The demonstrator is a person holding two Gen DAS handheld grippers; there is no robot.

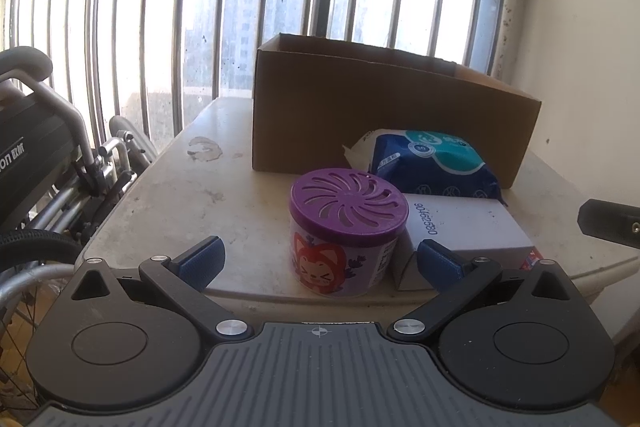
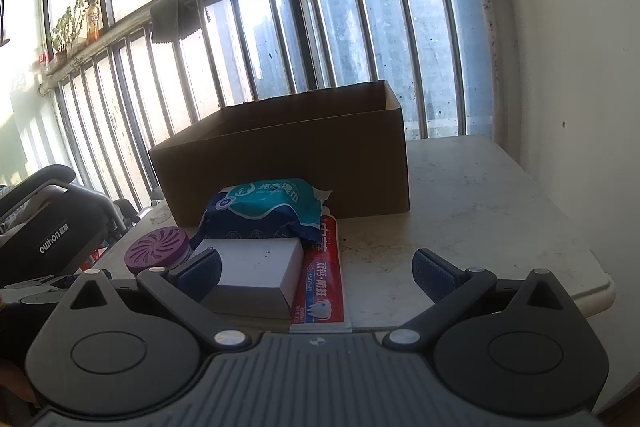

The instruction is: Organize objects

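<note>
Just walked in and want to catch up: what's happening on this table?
A person holds two grippers at the near edge of the table, both open and holding nothing. The left gripper faces the purple tin; the right gripper faces the white box and the toothpaste. The wipes pack lies behind them, before the open carton. Nothing shows inside the carton.
</note>
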